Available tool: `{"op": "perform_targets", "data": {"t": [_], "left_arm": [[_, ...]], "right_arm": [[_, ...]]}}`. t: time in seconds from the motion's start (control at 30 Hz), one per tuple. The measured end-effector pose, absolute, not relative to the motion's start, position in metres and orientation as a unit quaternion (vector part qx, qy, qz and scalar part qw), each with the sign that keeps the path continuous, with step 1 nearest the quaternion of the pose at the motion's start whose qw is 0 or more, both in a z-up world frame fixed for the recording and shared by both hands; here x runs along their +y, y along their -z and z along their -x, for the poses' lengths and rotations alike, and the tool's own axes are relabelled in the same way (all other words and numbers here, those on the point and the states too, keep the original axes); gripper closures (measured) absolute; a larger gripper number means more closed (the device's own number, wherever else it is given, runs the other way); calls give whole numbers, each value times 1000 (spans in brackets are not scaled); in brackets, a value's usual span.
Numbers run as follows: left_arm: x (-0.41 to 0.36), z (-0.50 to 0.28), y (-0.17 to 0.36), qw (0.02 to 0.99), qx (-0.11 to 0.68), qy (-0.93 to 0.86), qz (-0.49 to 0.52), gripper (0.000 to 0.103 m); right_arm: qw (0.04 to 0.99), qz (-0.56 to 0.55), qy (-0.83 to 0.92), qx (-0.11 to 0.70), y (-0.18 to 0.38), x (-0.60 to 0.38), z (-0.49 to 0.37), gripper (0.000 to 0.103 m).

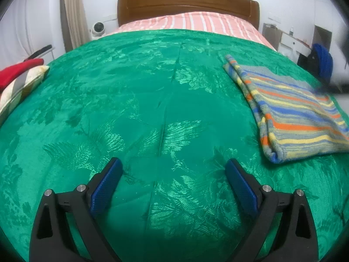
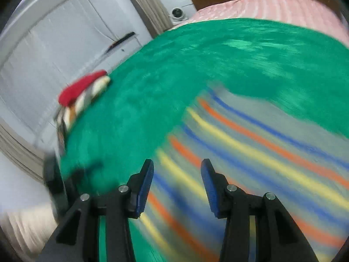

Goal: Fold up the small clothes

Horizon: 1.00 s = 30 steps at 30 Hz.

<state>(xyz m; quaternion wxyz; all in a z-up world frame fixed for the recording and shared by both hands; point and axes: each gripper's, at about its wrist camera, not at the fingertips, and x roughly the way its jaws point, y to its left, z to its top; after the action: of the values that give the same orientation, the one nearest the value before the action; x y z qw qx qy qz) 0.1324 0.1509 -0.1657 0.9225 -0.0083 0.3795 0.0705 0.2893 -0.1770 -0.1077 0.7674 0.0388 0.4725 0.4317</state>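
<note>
A bed (image 1: 152, 87) under a green patterned cover stood against a white wall (image 1: 43, 11), with a wooden headboard (image 1: 187, 2), striped pink bedding (image 1: 192, 24), and beige curtains (image 1: 74, 13) at its left.

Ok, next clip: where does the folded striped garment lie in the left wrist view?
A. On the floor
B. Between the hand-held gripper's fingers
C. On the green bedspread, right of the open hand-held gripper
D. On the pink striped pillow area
C: the folded striped garment lies flat on the green bedspread, off to the right of the left hand-held gripper, whose fingers have nothing between them.
</note>
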Motion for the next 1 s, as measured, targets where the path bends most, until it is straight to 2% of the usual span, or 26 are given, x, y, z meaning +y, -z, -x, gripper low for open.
{"op": "perform_targets", "data": {"t": [0.13, 0.2, 0.27, 0.37, 0.47, 0.57, 0.6, 0.7, 0.8, 0.87, 0.93, 1.0], "left_arm": [[147, -133, 166, 921, 382, -77, 0, 6], [147, -135, 165, 918, 388, -76, 2, 5], [147, -137, 162, 914, 400, -75, 4, 5], [129, -135, 139, 913, 401, -75, -6, 8], [56, -132, 109, 925, 376, 7, -44, 8], [-61, -128, 101, 909, 368, 126, -153, 14], [-107, -124, 105, 895, 363, 175, -193, 17], [-206, -118, 129, 852, 367, 271, -258, 18], [-270, -136, 159, 837, 368, 271, -301, 19], [-290, -156, 172, 840, 377, 260, -292, 37], [-294, -174, 179, 844, 400, 254, -251, 93], [-289, -179, 176, 856, 402, 244, -214, 95]], "right_arm": [[798, -35, -296, 524, 157, -325, -260, 58], [815, -45, -224, 533, 174, -401, -237, 70], [833, -52, -170, 525, 173, -453, -208, 56], [855, -99, -143, 488, 160, -507, -160, 55], [873, -147, -135, 445, 155, -538, -117, 51], [875, -191, -144, 420, 162, -551, -105, 51], [875, -203, -146, 415, 165, -551, -104, 51], [870, -240, -147, 404, 170, -555, -108, 51], [868, -250, -165, 395, 167, -554, -118, 51], [869, -237, -183, 394, 160, -554, -131, 51], [866, -227, -198, 399, 152, -555, -154, 50], [853, -236, -210, 415, 150, -557, -185, 47]]}}
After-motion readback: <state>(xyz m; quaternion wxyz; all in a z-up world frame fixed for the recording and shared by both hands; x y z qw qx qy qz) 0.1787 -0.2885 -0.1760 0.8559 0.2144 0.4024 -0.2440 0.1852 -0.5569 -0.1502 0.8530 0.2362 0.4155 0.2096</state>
